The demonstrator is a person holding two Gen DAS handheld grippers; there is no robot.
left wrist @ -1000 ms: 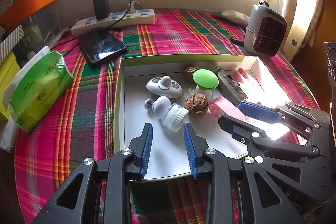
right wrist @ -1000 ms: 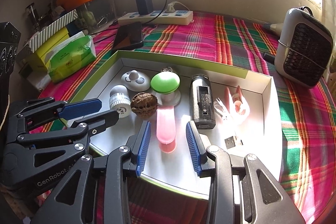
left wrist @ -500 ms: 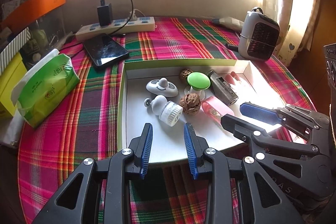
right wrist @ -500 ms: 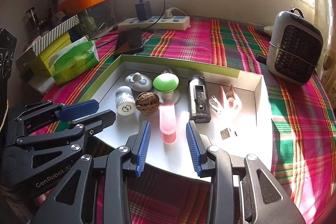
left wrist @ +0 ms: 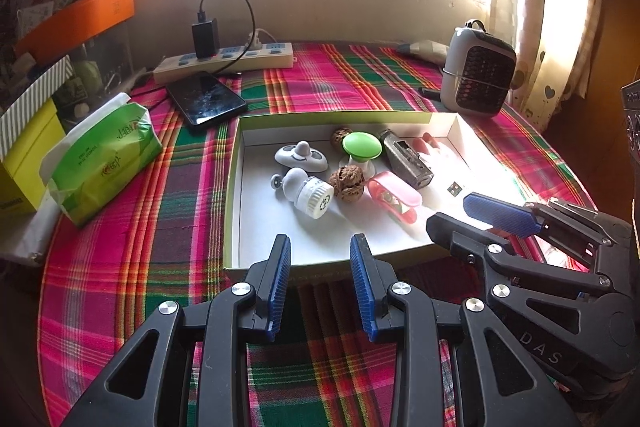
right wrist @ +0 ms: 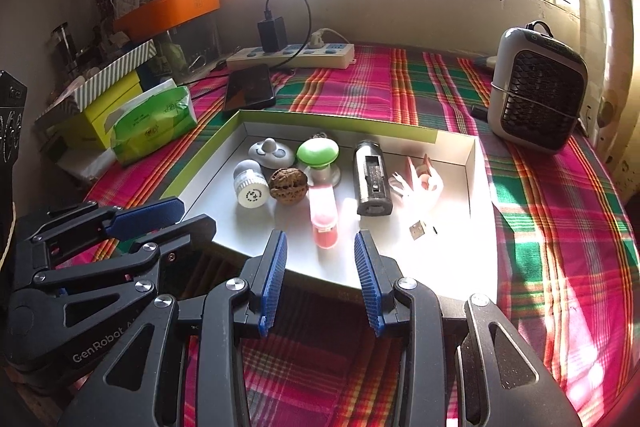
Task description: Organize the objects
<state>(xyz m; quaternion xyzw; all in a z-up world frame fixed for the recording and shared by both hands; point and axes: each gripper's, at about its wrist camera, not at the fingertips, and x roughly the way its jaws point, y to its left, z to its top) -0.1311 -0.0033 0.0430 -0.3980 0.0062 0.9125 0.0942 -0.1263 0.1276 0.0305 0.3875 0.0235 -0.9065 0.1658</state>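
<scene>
**Both grippers drawn back from the tray, jaws apart and empty**

The left gripper (left wrist: 320, 255) has pulled back toward the near edge since a second ago: its blue ribbed pads, which then hung over the tray floor close to the white brush head, now straddle the near wall with plaid cloth beneath them. The right gripper (right wrist: 320, 251) has retreated likewise; its pads, earlier flanking the pink bottle, now sit short of it. Neither jaw gap has changed, and more of the room shows in both views.

Both pairs of jaws stand partly apart, holding and touching nothing.

The shallow white cardboard tray with a lime-green rim (left wrist: 234, 187) lies on the red, green and pink plaid tablecloth (left wrist: 128, 247) and holds the task's things: two brown wrinkled walnuts, one in the middle (left wrist: 347, 183) and one mostly hidden behind the green cap (left wrist: 341, 137); one white round brush head (left wrist: 314, 197); one white oval gadget with a central knob (left wrist: 301, 157); one green mushroom-shaped cap on a clear base (left wrist: 361, 146); one translucent pink bottle lying on its side (left wrist: 394, 195); one grey metal cylinder case (right wrist: 371, 177); one pale pink clip washed out by sunlight (right wrist: 420, 181); one small metal USB plug (right wrist: 418, 229)

Outside the tray lie one green tissue pack (left wrist: 102, 159), one black phone (left wrist: 206, 99), one white power strip (left wrist: 224, 61) and one grey mini heater (left wrist: 476, 75)
</scene>
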